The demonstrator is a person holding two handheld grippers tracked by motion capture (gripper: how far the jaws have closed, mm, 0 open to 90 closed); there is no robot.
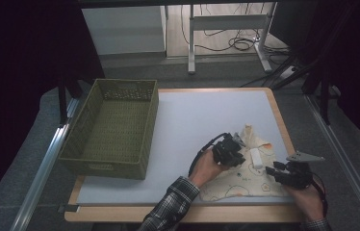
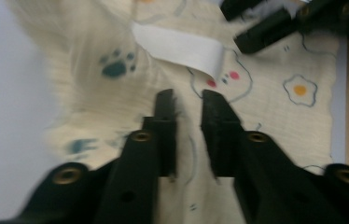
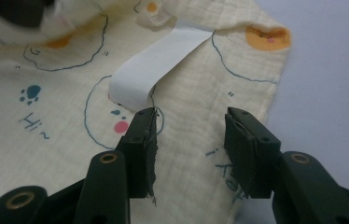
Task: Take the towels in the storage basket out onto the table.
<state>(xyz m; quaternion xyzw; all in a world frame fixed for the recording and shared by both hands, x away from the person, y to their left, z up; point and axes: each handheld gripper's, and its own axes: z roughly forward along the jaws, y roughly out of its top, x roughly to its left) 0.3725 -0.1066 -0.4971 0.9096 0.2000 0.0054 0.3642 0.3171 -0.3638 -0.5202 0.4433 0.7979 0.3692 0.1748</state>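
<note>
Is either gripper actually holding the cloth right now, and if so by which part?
Neither. The left gripper and the right gripper both stand open over the printed cloth, near its white label, with no fabric pinched between the jaws.

Black tongs (image 1: 263, 168) with brass screws, trailing cables; plaid sleeve (image 1: 171, 208).

From my screen I see, at the top of the frame, a grey floor (image 1: 226, 77) with loose black cables (image 1: 238, 44) beside white desk legs (image 1: 191, 38), while dark curtains (image 1: 19, 57) close both upper corners.
</note>
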